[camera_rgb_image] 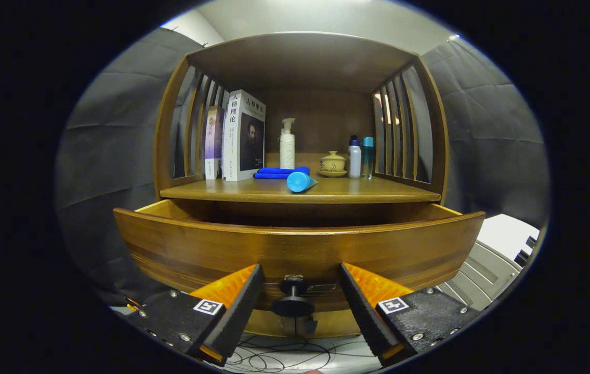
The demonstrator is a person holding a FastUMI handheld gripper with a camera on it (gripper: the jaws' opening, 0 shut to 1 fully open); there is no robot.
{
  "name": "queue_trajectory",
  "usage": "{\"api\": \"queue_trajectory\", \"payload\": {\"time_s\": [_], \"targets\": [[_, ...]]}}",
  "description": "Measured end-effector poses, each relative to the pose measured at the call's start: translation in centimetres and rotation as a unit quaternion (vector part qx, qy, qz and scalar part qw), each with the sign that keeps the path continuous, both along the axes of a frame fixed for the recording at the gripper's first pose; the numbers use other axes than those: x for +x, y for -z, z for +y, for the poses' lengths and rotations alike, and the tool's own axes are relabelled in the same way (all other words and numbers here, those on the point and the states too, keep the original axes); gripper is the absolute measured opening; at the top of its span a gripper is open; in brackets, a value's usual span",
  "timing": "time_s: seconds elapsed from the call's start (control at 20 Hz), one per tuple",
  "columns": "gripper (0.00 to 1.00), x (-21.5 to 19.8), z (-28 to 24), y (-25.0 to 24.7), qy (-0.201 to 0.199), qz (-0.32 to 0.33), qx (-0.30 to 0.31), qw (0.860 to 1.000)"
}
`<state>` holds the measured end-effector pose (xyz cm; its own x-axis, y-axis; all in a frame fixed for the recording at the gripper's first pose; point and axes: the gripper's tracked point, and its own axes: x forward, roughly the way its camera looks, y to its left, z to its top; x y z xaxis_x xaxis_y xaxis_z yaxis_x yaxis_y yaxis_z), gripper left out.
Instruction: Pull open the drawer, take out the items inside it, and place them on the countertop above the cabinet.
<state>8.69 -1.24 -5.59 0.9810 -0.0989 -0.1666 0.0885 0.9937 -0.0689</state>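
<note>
The wooden drawer [300, 244] of the cabinet stands pulled out, its curved front just ahead of my fingers. Its dark round knob [293, 300] sits between the fingers, untouched on both sides. My gripper [300, 272] is open, one finger [243, 301] left of the knob and the other right of it. The drawer's inside is hidden behind its front panel. Above it, the countertop [367, 195] carries a light blue tube [300, 182] lying near the front edge and a folded blue cloth [279, 172] behind it.
On the countertop stand two books [243, 135] at the left, a white pump bottle [287, 145], a small lidded teacup on a saucer [332, 163] and two slim bottles [361, 156]. Slatted side walls and a top board enclose it. Cables [284, 356] lie on the floor below.
</note>
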Motion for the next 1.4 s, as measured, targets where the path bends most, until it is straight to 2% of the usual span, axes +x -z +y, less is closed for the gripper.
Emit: {"api": "queue_trajectory", "payload": {"time_s": [1.2,1.4], "targets": [[0.93,9.2,-1.0,0.3,0.003,-0.006,-0.014,1.000],[0.93,9.6,-0.2,-0.9,0.004,-0.036,-0.029,0.999]]}}
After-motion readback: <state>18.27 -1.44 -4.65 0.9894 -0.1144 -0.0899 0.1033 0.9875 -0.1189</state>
